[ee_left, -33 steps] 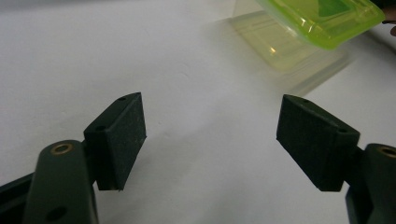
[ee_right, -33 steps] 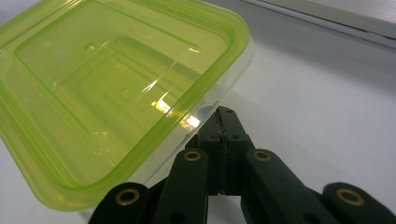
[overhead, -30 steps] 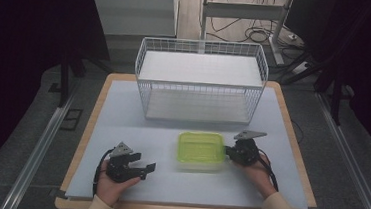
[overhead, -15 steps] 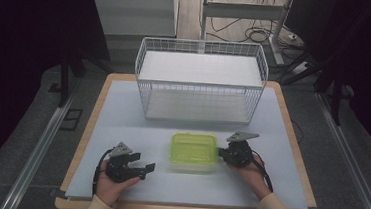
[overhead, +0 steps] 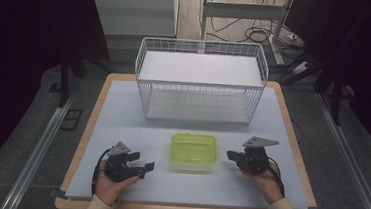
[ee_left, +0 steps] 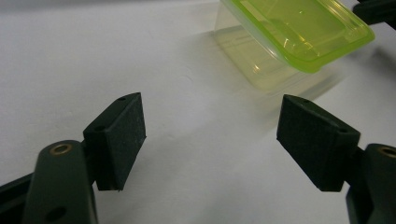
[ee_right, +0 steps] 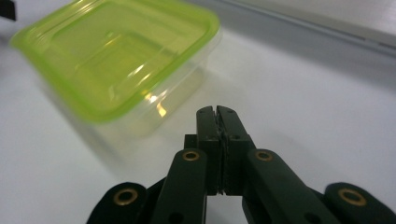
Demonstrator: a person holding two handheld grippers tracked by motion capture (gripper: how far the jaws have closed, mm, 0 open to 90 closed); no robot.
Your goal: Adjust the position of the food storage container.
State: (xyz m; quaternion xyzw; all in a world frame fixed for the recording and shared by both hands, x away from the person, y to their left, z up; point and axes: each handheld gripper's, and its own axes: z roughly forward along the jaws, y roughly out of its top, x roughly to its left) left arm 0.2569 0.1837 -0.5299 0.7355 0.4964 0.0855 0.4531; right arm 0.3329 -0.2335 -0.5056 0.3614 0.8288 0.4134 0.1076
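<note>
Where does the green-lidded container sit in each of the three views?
High view: green-lidded container at table centre, in front of the wire basket.
Left gripper view: upper right, beyond the open jaws.
Right gripper view: upper left, ahead of the shut jaws.
Shared landmark: its lime lid.

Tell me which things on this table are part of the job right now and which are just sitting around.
In the job:
- lidded container
- left hand-held gripper, jaws open
- right hand-held gripper, jaws shut, beside the container

Just there:
- wire basket, behind the container
- cables on the floor beyond the table
</note>
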